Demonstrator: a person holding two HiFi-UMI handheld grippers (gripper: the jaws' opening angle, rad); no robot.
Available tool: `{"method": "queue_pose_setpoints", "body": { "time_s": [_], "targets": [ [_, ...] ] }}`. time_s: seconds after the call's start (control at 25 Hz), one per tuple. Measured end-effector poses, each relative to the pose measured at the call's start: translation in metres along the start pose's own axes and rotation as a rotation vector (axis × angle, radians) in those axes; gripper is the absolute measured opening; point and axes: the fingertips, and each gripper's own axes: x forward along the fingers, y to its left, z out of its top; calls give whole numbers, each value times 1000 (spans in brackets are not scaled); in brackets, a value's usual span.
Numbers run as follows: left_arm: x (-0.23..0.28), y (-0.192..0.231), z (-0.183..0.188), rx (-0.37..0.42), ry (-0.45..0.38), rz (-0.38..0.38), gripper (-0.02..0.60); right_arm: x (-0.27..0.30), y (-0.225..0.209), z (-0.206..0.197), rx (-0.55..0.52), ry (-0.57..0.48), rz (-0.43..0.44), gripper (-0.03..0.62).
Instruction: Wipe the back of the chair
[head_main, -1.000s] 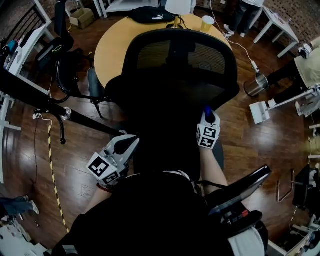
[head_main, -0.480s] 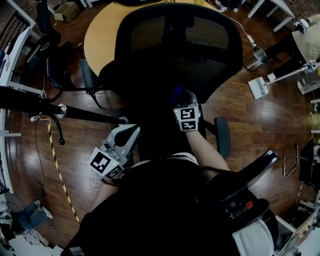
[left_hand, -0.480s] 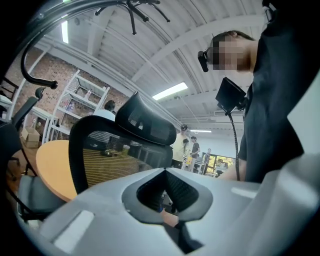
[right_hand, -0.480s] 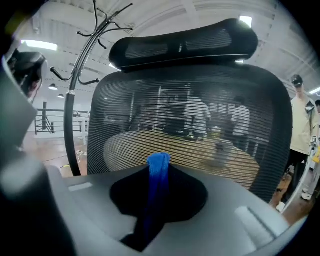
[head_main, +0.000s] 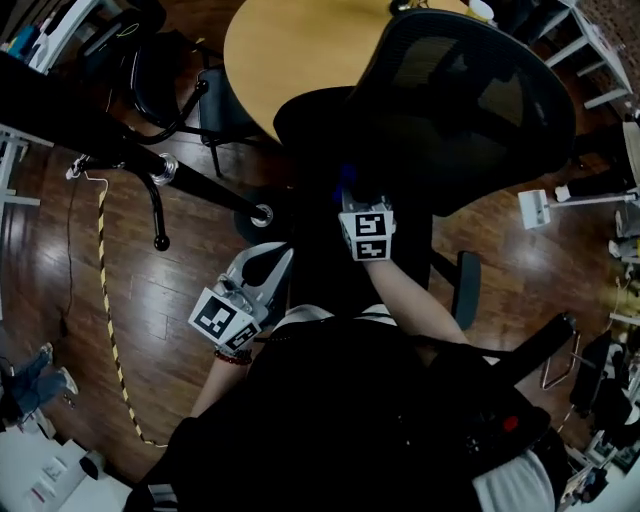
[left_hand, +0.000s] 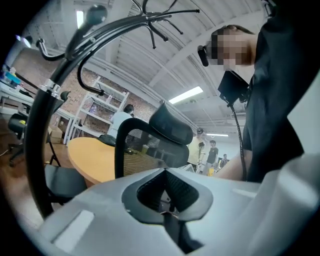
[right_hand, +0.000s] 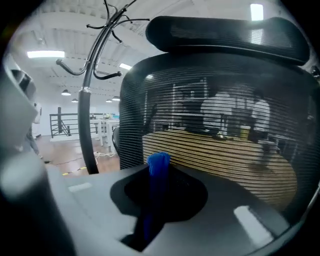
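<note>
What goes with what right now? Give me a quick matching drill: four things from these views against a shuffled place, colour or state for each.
Things:
1. cloth
2. left gripper
3. table
4. chair back

Place, colour or state:
a. black mesh, straight ahead of the right gripper
b. blue, pinched in the right jaws
c. jaws together, nothing between them
d. tan and round, on the far side of the chair

Pairs: 1-b, 2-c, 3-d, 4-a

No legible text or numbers. The left gripper (head_main: 268, 262) and right gripper (head_main: 348, 190) carry only square coded markers.
</note>
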Motion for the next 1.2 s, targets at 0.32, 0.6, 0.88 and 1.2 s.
{"method": "queue_pose_setpoints", "body": {
  "time_s": [0.32,0.6,0.88,1.2],
  "targets": [
    [-50,24,-17,-46,-23,138,6,38,77,-2,-80,20,140,37],
    [-51,32,-17,-45,-1,134,6,27,90,23,-76,-36,258,37],
    [6,8,-10,-14,46,-15,6,-69,-63,-55,-42,63,-14,37],
    [43,-8,-4,-18,79,-57,6,-168,-268,-151,103,355,-550,37]
  ]
}}
